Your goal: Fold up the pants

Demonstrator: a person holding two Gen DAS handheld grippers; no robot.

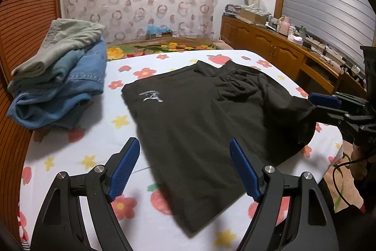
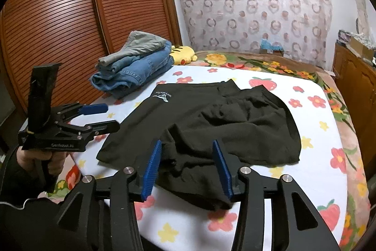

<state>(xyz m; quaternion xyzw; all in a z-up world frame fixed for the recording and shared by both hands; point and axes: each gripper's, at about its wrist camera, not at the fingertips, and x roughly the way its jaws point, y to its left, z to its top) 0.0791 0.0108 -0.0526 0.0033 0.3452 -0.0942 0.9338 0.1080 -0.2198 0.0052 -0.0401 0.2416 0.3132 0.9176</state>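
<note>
Black pants (image 1: 188, 121) with a small white logo lie folded on the flowered bed sheet (image 1: 77, 152); their right part is rumpled. My left gripper (image 1: 183, 141) is open and hovers over the pants' near edge with nothing between its blue pads. In the right wrist view my right gripper (image 2: 186, 142) is open; the pants' (image 2: 211, 124) bunched near edge lies between and below its pads, which do not press on it. The left gripper (image 2: 111, 117) shows there at the left, held by a hand (image 2: 30, 157). The right gripper (image 1: 316, 107) reaches in at the pants' right edge.
A stack of folded clothes (image 1: 61, 77), grey-green on blue denim, sits at the bed's far left. A yellow plush toy (image 2: 183, 54) lies behind it. Louvred wooden doors (image 2: 70, 15) stand to the left, a cluttered wooden sideboard (image 1: 270, 46) to the right.
</note>
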